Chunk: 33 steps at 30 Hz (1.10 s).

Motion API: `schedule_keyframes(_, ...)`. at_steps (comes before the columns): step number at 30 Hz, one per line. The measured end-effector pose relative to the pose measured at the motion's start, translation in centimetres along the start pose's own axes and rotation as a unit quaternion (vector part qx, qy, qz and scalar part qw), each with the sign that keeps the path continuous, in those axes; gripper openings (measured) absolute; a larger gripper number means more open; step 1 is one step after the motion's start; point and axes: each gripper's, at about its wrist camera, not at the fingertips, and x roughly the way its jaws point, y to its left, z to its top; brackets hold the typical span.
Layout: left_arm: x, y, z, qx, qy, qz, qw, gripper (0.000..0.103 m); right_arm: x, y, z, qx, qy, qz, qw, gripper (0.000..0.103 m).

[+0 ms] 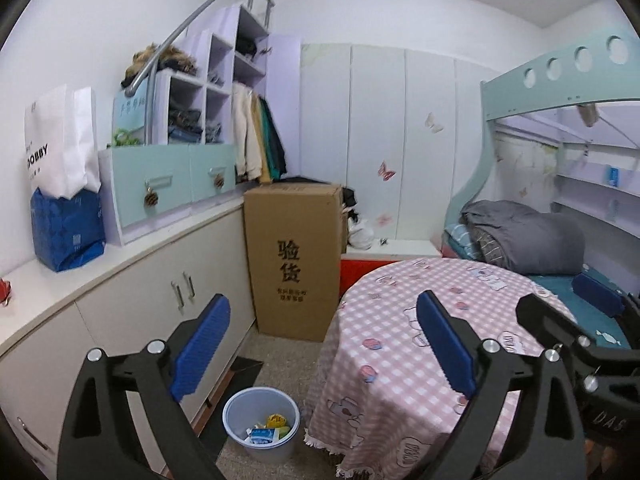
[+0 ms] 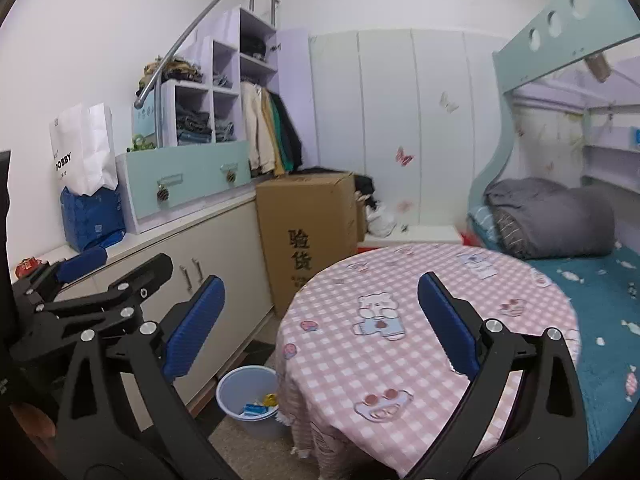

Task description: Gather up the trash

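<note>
Both the left gripper [image 1: 322, 344] and the right gripper [image 2: 320, 326] have their jaws spread wide with nothing between them. The collected trash [image 1: 269, 431] lies in the pale bin [image 1: 240, 408] on the floor, near and left of the round bench [image 2: 400, 292] with its pink checked cloth, whose top looks bare of litter. The risk from here is mostly idle searching: printed bears on the cloth could be mistaken for scraps. A low sweep toward the bin could snag the frayed cloth hem [image 1: 320, 440] and drag it, or tip the light bin. The grippers hang close together, so a careless swing could knock one against the other.
</note>
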Motion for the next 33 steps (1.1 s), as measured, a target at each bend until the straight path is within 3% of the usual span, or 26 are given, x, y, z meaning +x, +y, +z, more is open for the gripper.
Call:
schedule_keyframes(11,-5.1,-1.3,-1.0,0.014,-0.039,-0.033,0.9986,0.095,-5.5,-0.6,-1.3,0.011,-0.033,-0.027,0.999,0.096)
schedule_keyframes(33,-5.8,-1.7,-1.5,0.020,-0.041,-0.037,0.9983,0.095,-5.6,-0.1,-1.8,0.007,-0.032,-0.043,0.999,0.097)
